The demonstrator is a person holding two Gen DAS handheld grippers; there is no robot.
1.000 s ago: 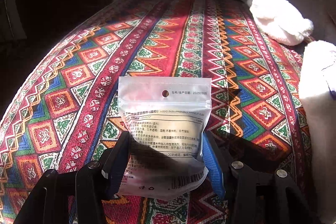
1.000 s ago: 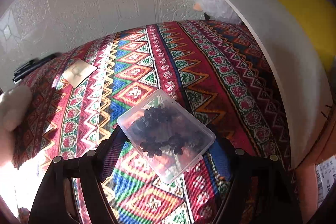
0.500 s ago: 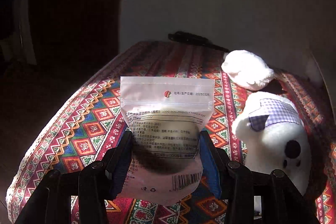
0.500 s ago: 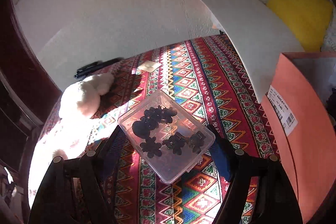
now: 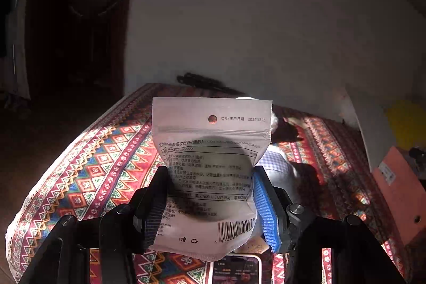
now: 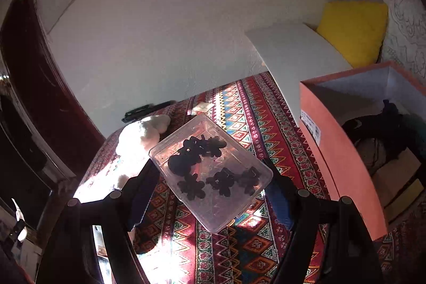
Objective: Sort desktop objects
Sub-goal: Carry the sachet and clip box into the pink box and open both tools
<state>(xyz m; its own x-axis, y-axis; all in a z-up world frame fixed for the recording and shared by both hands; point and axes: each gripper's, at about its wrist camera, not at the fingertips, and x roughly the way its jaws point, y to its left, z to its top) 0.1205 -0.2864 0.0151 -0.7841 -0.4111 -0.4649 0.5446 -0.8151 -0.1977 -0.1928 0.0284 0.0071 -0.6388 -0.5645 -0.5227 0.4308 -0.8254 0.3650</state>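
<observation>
On my left, the left gripper (image 5: 210, 206) is clenched on a white pouch (image 5: 211, 167). The pouch stands up tall between the two fingers, its long side going up and down. It has a zip line near the top, a small round hole, lots of tiny print and a barcode at the bottom. Something round and dark shows through the middle. It hangs in the air above the bright patterned cloth (image 5: 87, 177) on the table. Under it I see the top of a phone (image 5: 237, 270).

On my right, the right gripper (image 6: 210, 185) is grasping a clear plastic box (image 6: 210, 172). The box sits tilted between the fingers, one corner pointing away from me. Inside are small black hair clips (image 6: 202, 151) shaped like flowers. It is also up off the cloth.

The orange box (image 6: 338, 159) stands open to the right of both claws. There are already dark things in it. It lies just beside the right claw, so I think that hand is the nearer one. The left claw is well apart from it. A white plush toy (image 6: 141, 135) lies on the far left of the cloth.
</observation>
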